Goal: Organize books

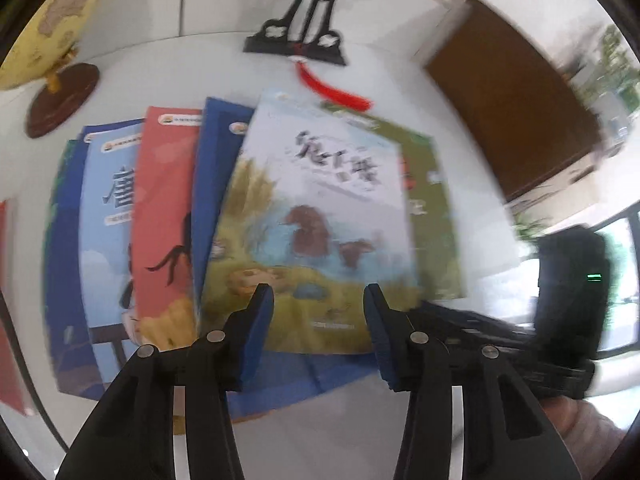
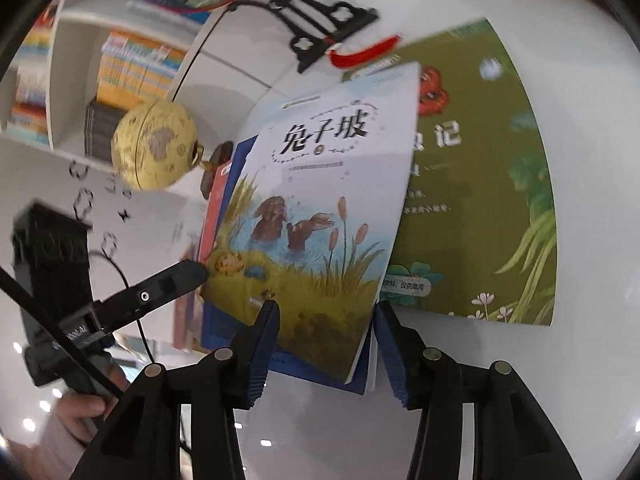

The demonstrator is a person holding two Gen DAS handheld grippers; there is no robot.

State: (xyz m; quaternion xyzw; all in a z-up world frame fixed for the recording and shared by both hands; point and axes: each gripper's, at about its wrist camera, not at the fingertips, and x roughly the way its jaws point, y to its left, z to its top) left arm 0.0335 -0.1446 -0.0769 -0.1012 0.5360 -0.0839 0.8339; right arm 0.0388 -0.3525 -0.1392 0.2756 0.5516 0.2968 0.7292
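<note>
Right wrist: rabbit book (image 2: 320,208) edge between fingers (image 2: 260,344).

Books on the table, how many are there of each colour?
Light blue book: 1
Dark blue books: 2
Red book: 1
Green book: 1
Pale rabbit book: 1
Total: 6
A red edge at the far left is too cut off to count.
</note>
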